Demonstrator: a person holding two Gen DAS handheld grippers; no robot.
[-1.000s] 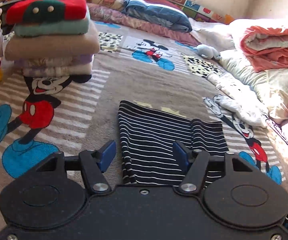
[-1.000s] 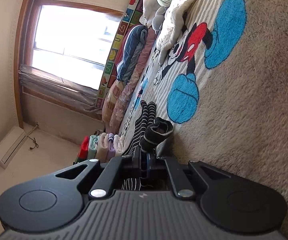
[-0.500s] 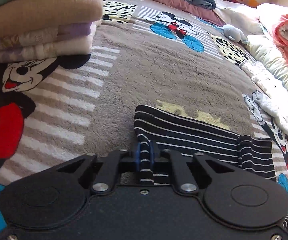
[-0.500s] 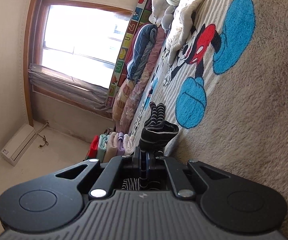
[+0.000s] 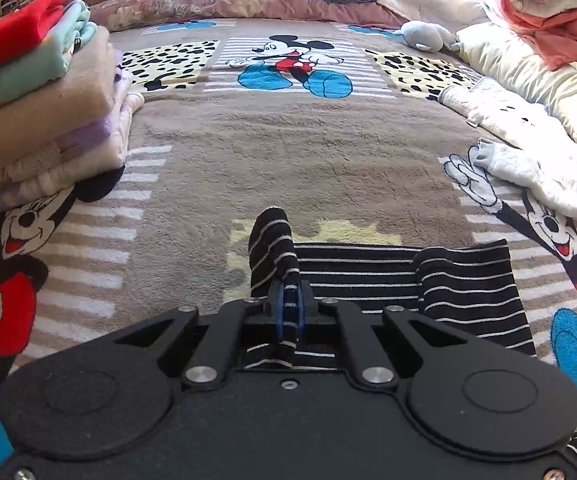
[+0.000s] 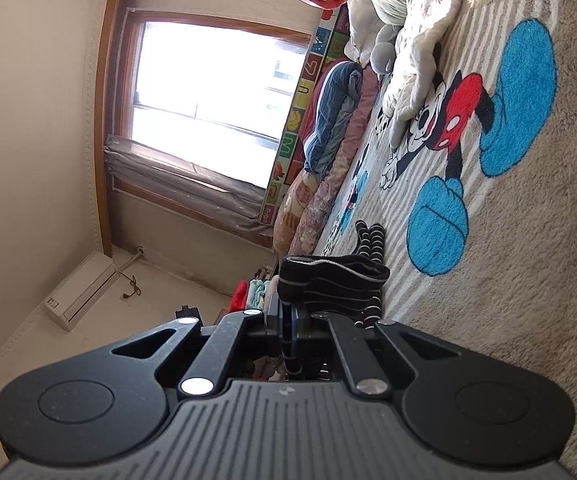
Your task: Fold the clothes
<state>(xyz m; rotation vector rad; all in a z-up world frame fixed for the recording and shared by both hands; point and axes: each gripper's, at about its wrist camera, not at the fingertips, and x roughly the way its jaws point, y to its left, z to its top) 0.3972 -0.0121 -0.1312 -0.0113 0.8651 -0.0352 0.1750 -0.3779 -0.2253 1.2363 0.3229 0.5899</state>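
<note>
Striped garment (image 5: pixel 388 280), black with thin white lines, lies on the bed (image 5: pixel 288 152) on a cartoon-mouse blanket, right in front of the left gripper (image 5: pixel 288 308). It looks partly folded: a flat band runs across, and a doubled-over section sits at its right end.

Left gripper's fingers are pressed together, pinching the garment's near-left edge; a tongue of striped cloth stands up above the grip. Held that way so the corner can be carried without slipping out.

Right gripper (image 6: pixel 286 320) is rolled on its side, the bed running up the right of its view. Its fingers are also pinched on striped cloth, a bunched wad sitting just above the tips. Likely the same garment's other end, though the link between the 2 grips isn't visible.

2 grips on 1 piece fits a fold in progress: both ends lifted so the cloth can go over in 1 sheet, not drag or crumple. Judgement only.

Stack (image 5: pixel 44 108) of folded clothes stands at the left on the bed, well apart from the garment, probably the place for finished pieces. White clothes (image 5: pixel 528 160) lie loose along the right, next to piled bedding (image 5: pixel 548 12), maybe awaiting folding.

Risk: thin stretchy knit, could slide from a narrow pinch.
</note>
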